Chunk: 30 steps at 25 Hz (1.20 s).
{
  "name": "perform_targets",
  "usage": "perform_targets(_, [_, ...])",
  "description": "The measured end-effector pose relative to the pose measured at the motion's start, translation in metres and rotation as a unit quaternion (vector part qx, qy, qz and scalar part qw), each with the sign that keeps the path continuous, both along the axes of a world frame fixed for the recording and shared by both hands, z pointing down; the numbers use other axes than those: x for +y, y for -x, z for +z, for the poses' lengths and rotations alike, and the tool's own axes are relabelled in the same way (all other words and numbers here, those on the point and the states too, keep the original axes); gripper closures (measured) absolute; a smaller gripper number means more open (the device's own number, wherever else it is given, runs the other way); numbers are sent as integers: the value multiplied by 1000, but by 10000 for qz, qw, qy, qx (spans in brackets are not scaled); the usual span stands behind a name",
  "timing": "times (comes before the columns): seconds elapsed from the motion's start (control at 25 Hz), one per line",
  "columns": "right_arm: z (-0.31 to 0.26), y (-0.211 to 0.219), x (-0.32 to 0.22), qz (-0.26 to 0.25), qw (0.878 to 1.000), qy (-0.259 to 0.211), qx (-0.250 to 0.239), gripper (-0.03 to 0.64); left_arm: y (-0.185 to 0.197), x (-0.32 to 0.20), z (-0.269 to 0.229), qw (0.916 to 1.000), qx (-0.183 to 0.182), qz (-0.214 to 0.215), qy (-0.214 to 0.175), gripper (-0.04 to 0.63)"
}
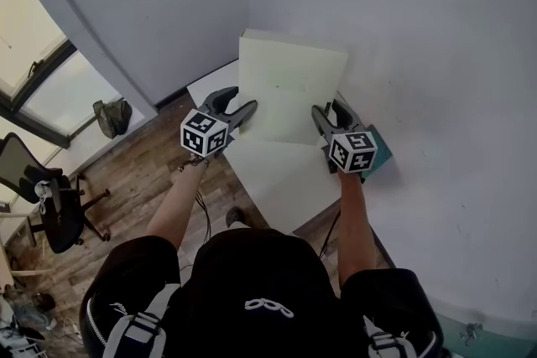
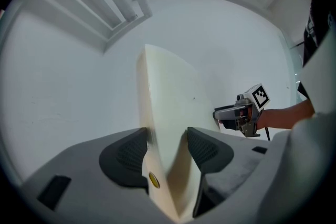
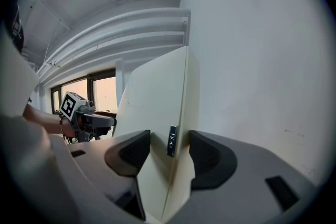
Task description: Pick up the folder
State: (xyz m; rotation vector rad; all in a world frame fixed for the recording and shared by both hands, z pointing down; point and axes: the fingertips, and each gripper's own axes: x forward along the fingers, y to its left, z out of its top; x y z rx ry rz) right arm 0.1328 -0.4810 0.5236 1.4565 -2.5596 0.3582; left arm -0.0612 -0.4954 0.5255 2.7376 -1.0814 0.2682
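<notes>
I have the cream folder (image 1: 289, 92) straight ahead of me, standing upright over the white surface (image 1: 285, 180) in the corner by the wall (image 1: 419, 54), its broad face turned towards me; the left gripper (image 1: 242, 103) is clenched on its left edge and the right gripper (image 1: 329, 109) is clenched on its right edge, both low down, and each gripper view shows the dark ribbed pads pressed against the covers with the folder's thickness between them; so the folder lies between the two grippers, neither hand nearer than the other, and its tall side runs up and away from the jaws, which I judge makes a straight, even lift the thing to aim for, since a lag on either side would tip it; I cannot tell whether its bottom edge rests on the surface or is already clear; as for writing, the right gripper view shows a small dark tag (image 3: 171, 140) on the spine, its print too small to read; the left gripper view shows a yellow stud (image 2: 153, 179) near the lower edge, unmarked; I see no brand anywhere.
</notes>
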Motion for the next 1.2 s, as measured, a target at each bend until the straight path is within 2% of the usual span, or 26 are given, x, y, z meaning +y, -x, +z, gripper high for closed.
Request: perform_targets(1.2, [2, -7, 2, 11, 10000, 20, 74, 379, -5, 1, 3, 10000, -2, 30, 59, 344])
